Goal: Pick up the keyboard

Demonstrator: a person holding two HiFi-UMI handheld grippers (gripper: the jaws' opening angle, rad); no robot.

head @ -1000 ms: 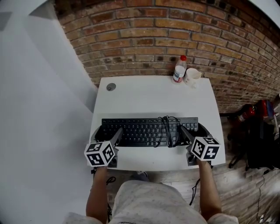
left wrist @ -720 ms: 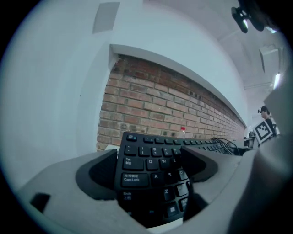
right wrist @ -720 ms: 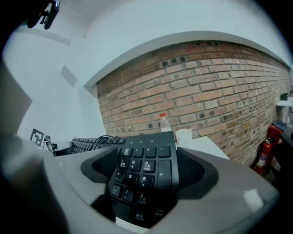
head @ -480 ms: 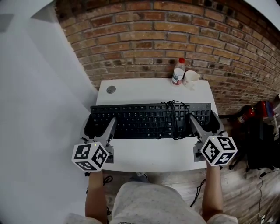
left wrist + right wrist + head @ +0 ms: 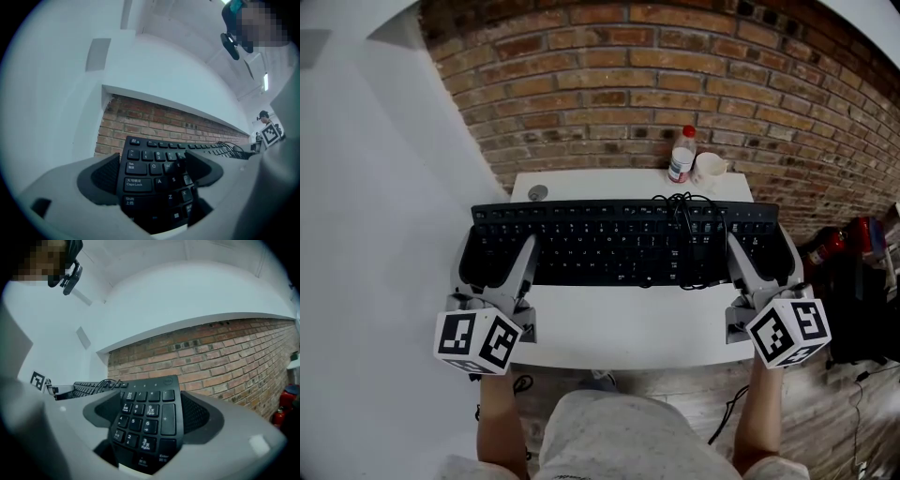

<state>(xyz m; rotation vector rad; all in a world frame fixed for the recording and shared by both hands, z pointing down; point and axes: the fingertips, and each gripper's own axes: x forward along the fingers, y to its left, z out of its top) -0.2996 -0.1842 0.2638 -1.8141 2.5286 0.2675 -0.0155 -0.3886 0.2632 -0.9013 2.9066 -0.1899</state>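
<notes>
The black keyboard [image 5: 619,242] hangs level above the white table [image 5: 619,330], with its cable [image 5: 687,230] coiled on the right half of the keys. My left gripper [image 5: 497,259] is shut on the keyboard's left end, its pads against the front and back edges by the Caps Lock keys [image 5: 140,183]. My right gripper [image 5: 766,259] is shut on the right end, across the number pad [image 5: 147,420]. In the left gripper view the left gripper [image 5: 152,168] points about level, and so does the right gripper [image 5: 150,412] in its own view.
A plastic bottle [image 5: 682,153] with a red cap and a white cup [image 5: 711,167] stand at the table's back right, against the brick wall [image 5: 609,84]. A round cable hole [image 5: 538,192] lies at the back left. A red object [image 5: 862,230] sits on the floor to the right.
Both grippers have risen together with the keyboard between them. The keyboard has come off the table and looks larger and nearer the wall in the head view.
</notes>
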